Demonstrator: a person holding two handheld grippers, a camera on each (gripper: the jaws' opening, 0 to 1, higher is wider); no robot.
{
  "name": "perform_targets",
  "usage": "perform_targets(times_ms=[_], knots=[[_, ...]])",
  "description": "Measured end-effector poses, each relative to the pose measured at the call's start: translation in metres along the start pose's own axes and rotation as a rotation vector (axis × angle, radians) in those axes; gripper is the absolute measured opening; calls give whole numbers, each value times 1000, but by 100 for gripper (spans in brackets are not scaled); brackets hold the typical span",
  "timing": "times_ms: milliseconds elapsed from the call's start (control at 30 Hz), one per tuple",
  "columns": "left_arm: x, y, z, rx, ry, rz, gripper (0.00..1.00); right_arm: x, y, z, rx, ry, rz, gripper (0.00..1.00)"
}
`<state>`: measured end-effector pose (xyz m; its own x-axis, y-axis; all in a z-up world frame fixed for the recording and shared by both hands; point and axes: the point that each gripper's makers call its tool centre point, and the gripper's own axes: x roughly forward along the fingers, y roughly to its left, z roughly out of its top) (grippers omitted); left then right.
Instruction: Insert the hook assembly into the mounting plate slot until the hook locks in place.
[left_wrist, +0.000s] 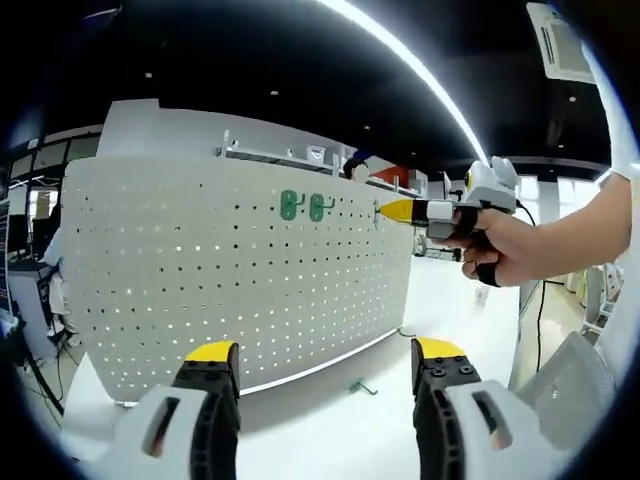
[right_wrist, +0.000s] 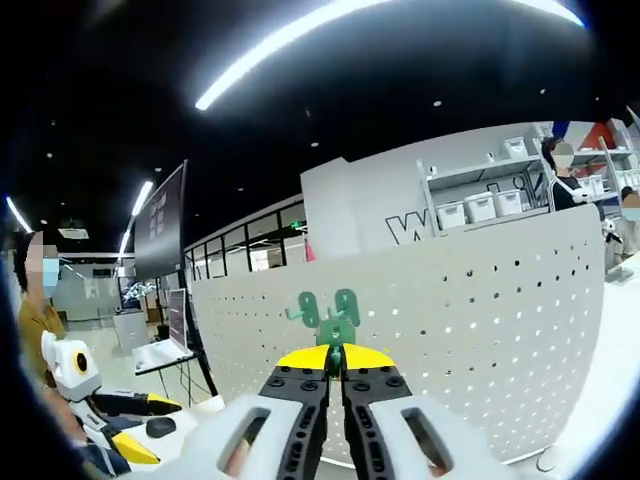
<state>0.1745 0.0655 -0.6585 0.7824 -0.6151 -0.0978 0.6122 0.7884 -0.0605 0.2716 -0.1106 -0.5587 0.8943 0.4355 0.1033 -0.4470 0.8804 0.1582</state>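
Holding green hook (right_wrist: 336, 330) clamped in right claw (right_wrist: 336, 358) at pegboard (left_wrist: 240, 290); two hooks (left_wrist: 302, 206) mounted; left claw (left_wrist: 325, 362) apart, insertion unfinished.

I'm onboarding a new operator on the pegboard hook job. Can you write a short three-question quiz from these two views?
1. True or false: the left gripper is clamped on a green hook.
2. How many green hooks already hang on the white pegboard? A) none B) two C) four
3. What does the right gripper hold between its yellow tips?

Key
1. False: its jaws stand wide apart, with nothing between them.
2. B.
3. A green hook, held up in front of the pegboard. Another green hook lies on the table by the board's base.
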Motion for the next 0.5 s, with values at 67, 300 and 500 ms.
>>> perform_targets(times_ms=[67, 300, 500], knots=[[-4, 1, -1, -1, 0, -5, 72, 2, -3, 2, -1, -7, -6, 0], [-14, 5, -4, -1, 7, -22, 71, 10, -10, 6, -8, -20, -21, 0], [-19, 11, -7, 2, 14, -26, 70, 15, -18, 10, -14, -29, -34, 0]])
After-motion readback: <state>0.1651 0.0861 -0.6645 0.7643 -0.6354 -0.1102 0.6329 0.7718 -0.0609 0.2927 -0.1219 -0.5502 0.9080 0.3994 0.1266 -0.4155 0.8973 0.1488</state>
